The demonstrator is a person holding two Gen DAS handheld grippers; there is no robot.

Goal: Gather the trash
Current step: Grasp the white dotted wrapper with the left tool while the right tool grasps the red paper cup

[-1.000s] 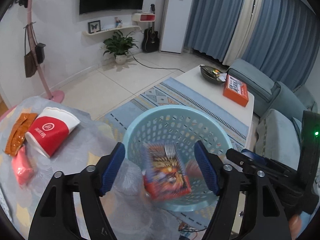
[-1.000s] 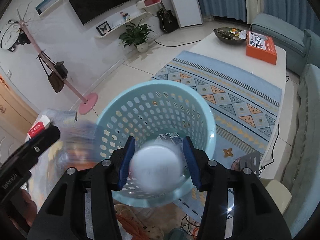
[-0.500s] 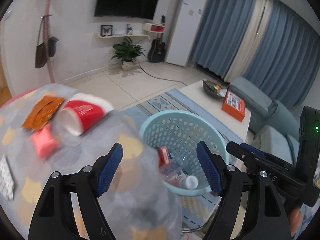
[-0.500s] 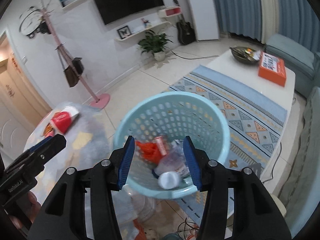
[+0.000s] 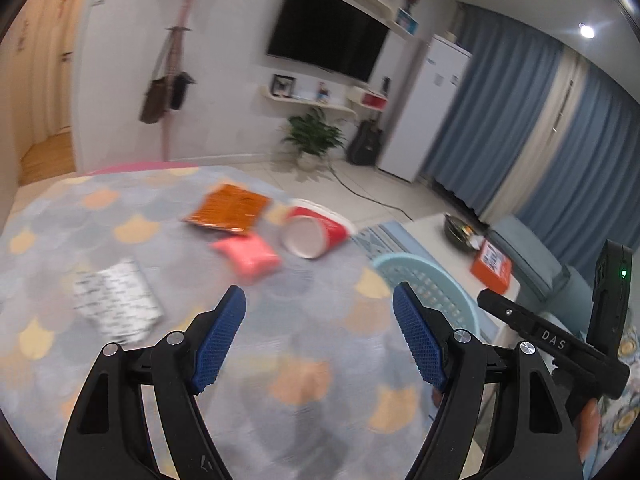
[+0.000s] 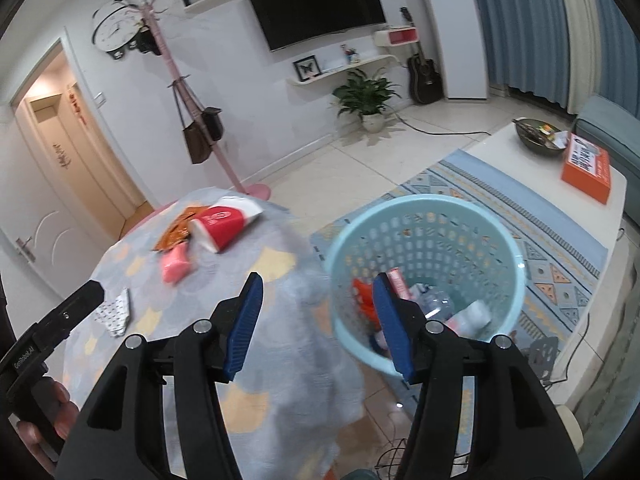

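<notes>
On the round table's grey cloth [image 5: 120, 208] lie an orange packet [image 5: 228, 208], a pink packet [image 5: 248, 258], a tipped red paper cup [image 5: 316, 232] and a white patterned packet [image 5: 116, 300]. My left gripper [image 5: 320, 336] hangs open and empty over the cloth, short of them. The light-blue basket [image 6: 424, 216] stands on the floor beside the table with a bottle, a red packet and other trash inside. My right gripper [image 6: 318, 324] is above the table edge and the basket rim, its jaws opening with nothing between them. The red cup [image 6: 224, 224] and pink packet [image 6: 176, 266] lie beyond it.
A white coffee table [image 6: 520, 168] with an orange box [image 6: 586, 168] and a dark bowl stands behind the basket on a patterned rug. A pink coat stand [image 6: 176, 92], a potted plant [image 6: 366, 96], a guitar and blue sofas ring the room. Cables lie on the floor below.
The left gripper let a cat-print packet fall into the basket and swung left over the table. The right gripper let a clear bottle drop into the basket, then rose and drifted left, jaws widening.
</notes>
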